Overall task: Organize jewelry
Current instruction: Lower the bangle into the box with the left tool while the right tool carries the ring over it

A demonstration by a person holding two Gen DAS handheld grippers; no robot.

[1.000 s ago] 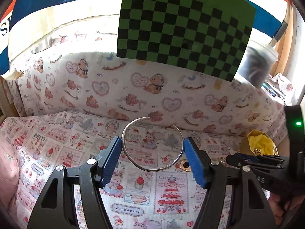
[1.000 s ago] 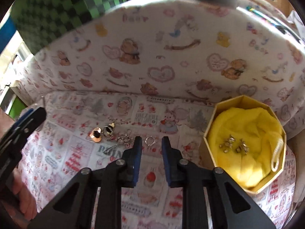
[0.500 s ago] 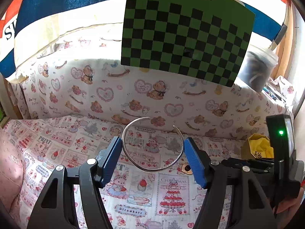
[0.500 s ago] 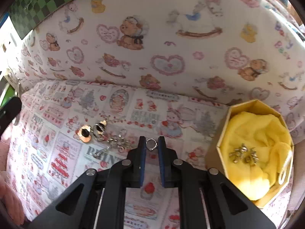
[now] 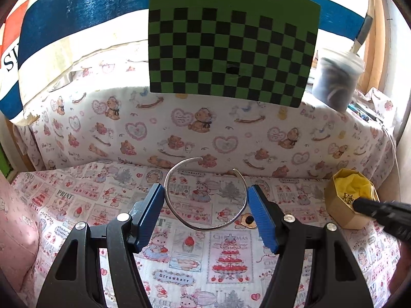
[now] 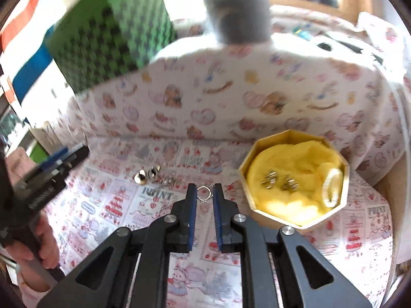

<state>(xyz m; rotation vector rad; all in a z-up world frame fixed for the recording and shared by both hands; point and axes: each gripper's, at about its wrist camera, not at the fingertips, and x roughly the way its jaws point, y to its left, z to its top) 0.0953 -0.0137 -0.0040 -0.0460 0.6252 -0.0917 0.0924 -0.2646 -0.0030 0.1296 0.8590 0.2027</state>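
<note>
Ring (image 6: 204,193) between right hand-held gripper (image 6: 204,192) pads

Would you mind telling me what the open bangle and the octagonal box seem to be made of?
The bangle looks like thin polished silver-toned metal: it glints and holds a rigid open curve. The octagonal box looks like matte tan cardboard, going by its flat, folded walls, though I cannot be sure; its yellow lining appears to be soft, crumpled fabric.
</note>
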